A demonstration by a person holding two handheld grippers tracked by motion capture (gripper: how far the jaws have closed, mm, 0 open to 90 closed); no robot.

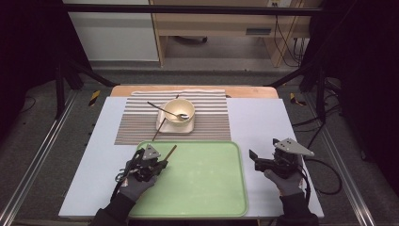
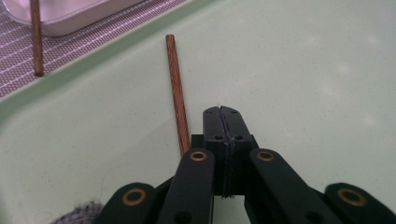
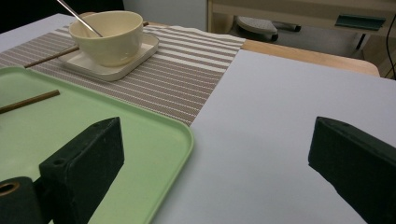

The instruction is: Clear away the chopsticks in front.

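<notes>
Left gripper [image 2: 223, 112]: jaws pressed together, nothing between; chopstick [image 2: 176, 88] just beside, on tray [image 1: 211, 188] near its far left corner.
Right gripper [image 1: 258, 160]: jaws wide, empty, beyond tray's right edge.
Progress: probably one chopstick moved; second chopstick [image 1: 159, 129], bowl [image 1: 179, 110], spoon [image 1: 167, 111] left on mat [image 1: 211, 122].
Surface: pale table [image 1: 263, 122]; dark room behind.

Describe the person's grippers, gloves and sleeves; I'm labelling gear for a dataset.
The left gripper and right gripper are black two-jaw tools with blocky jaws, brass-coloured pivot rivets and a grey three-cornered top plate; a black cable trails from each. The left hand and right hand wear grey knit gloves below dark sleeves.
</notes>
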